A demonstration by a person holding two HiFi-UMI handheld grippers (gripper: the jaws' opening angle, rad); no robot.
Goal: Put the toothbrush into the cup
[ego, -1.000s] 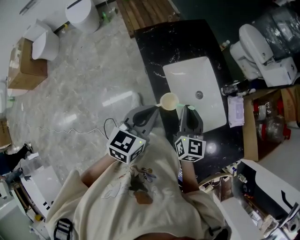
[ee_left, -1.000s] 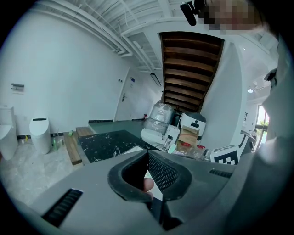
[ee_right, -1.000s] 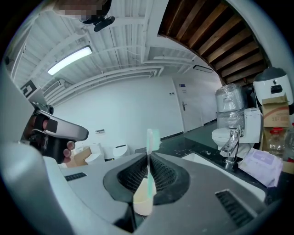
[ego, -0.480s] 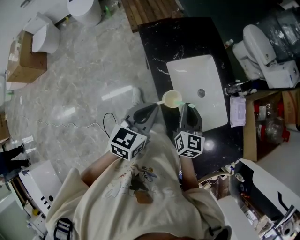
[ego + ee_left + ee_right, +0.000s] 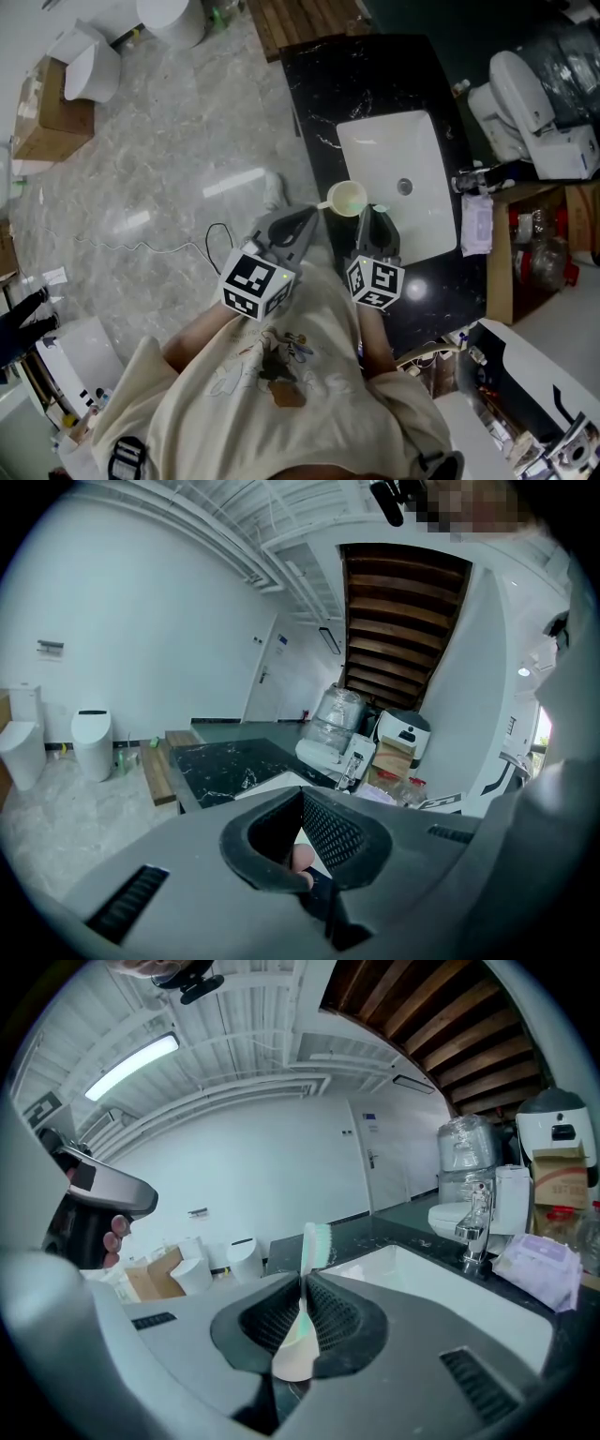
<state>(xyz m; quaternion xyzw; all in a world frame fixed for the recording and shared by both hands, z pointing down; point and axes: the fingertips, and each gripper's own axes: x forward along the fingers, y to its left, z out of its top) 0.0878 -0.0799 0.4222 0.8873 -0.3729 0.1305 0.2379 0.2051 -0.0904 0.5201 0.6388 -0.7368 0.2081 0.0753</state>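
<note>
Black marbled desk (image 5: 375, 84) with a white sink (image 5: 394, 159) lies beneath both hands. On it, the right tongs (image 5: 302, 1283) are clenched on the toothbrush (image 5: 315, 1237), whose long axis runs along the jaws with the bristle end projecting forward. The left tongs (image 5: 312, 212) are clamped on the handle of the cup (image 5: 347, 198), mouth up. The cup rim sits just left of the bristle tip, very near it. Judgement: the brush must shift leftward over the mouth, then descend.

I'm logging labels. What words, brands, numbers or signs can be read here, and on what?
Nothing here reads as text.
Cardboard box: red print, too blurred.
Blue sign by the door: too small.
Purple packet: print too blurred.
Marker cubes: black square patterns, no words.
</note>
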